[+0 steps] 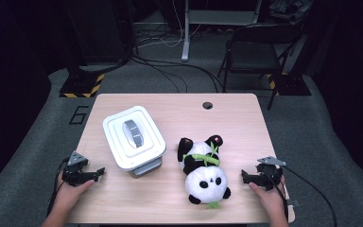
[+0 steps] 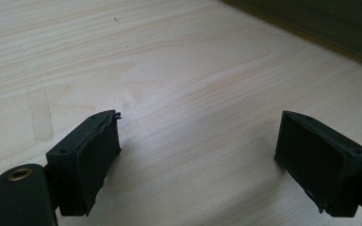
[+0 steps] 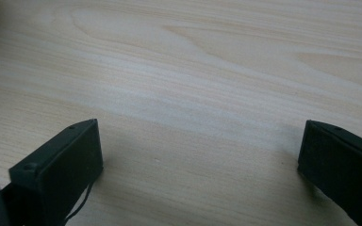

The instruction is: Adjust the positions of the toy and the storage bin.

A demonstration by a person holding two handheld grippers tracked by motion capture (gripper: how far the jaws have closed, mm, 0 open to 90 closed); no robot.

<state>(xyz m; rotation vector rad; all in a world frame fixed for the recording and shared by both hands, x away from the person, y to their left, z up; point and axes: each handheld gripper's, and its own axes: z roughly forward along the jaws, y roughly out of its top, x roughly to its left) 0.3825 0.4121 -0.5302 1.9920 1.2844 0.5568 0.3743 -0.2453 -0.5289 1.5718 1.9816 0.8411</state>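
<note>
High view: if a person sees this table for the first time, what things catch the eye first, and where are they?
The black-and-white panda plush toy stands out most, lying right of centre on the pale wooden table with green trim across its body. To its left sits a white lidded box with a grey handle on top. At the near corners, the left gripper and right gripper rest, jaws open and holding nothing.

Looks like lab or recording studio, not home. Dark room, grey carpet (image 1: 312, 127), lone lit wooden table (image 1: 170, 106) with cable hole (image 1: 207, 105). Loose cables (image 1: 170, 71) snaking across floor toward black equipment racks (image 1: 99, 28). Hazard-striped base plates (image 1: 81, 87) under stands, white metal post (image 1: 186, 28), folding chair (image 1: 257, 47) behind table. Number marked on carpet (image 1: 79, 115).
</note>
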